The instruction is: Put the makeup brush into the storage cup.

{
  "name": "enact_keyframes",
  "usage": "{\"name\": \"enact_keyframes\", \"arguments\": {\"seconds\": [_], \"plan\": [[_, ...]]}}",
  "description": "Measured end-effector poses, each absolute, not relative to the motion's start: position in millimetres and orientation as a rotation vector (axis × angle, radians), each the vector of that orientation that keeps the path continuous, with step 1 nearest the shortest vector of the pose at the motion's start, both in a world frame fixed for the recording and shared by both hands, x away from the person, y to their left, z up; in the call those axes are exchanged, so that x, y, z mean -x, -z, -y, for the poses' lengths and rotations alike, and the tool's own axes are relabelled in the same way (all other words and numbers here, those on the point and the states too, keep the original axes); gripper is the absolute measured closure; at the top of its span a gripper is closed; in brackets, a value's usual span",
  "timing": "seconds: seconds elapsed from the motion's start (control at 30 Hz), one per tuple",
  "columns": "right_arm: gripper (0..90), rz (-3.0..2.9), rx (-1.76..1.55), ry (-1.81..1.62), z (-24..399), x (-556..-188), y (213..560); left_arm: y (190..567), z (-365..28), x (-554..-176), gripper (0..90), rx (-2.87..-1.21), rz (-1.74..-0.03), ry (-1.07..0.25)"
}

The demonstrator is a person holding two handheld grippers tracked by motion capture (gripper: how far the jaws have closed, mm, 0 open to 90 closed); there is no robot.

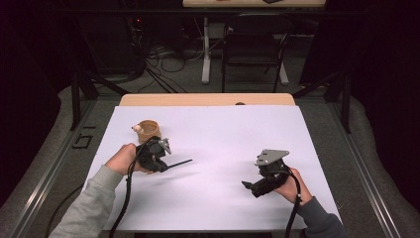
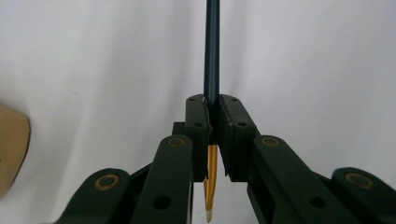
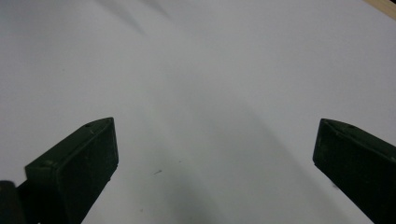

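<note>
The left claw (image 1: pixel 166 159) pinches a thin dark brush (image 2: pixel 211 51) held level over the white tabletop (image 1: pixel 223 134) near the small cup (image 1: pixel 147 130), so keep it steady and square; its own view reveals the golden ferrule and pale tip, while the right claw (image 1: pixel 250 187) gapes empty.

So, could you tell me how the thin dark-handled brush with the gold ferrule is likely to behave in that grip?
The thin dark-handled brush looks stiff, jutting straight from the left gripper. Its round, slim shaft might pivot or roll.
</note>
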State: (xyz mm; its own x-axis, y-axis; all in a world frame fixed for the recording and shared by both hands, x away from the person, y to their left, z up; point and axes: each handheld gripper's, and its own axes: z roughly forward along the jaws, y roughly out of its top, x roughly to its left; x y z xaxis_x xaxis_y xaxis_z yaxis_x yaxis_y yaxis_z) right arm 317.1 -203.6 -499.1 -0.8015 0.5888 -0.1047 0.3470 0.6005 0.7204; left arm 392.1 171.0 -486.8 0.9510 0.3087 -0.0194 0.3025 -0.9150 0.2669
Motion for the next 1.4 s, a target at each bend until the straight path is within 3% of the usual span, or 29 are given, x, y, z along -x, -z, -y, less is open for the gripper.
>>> {"name": "enact_keyframes", "arguments": {"seconds": [0.97, 1.3, 1.4], "plan": [[0.0, -2.824, -0.404, -0.790, 124.4, -362.4, 471.8, 475.2, -127.2, -381.9, 82.9, -2.896, -0.235, -0.014], [8.6, -2.852, -0.348, -0.770, 102.0, -366.0, 474.3, 470.6, -110.4, -379.2, 82.9, -2.895, -0.170, -0.026], [18.6, -2.862, -0.324, -0.769, 94.6, -366.8, 474.1, 470.4, -103.9, -377.6, 82.9, -2.901, -0.140, -0.014]]}}
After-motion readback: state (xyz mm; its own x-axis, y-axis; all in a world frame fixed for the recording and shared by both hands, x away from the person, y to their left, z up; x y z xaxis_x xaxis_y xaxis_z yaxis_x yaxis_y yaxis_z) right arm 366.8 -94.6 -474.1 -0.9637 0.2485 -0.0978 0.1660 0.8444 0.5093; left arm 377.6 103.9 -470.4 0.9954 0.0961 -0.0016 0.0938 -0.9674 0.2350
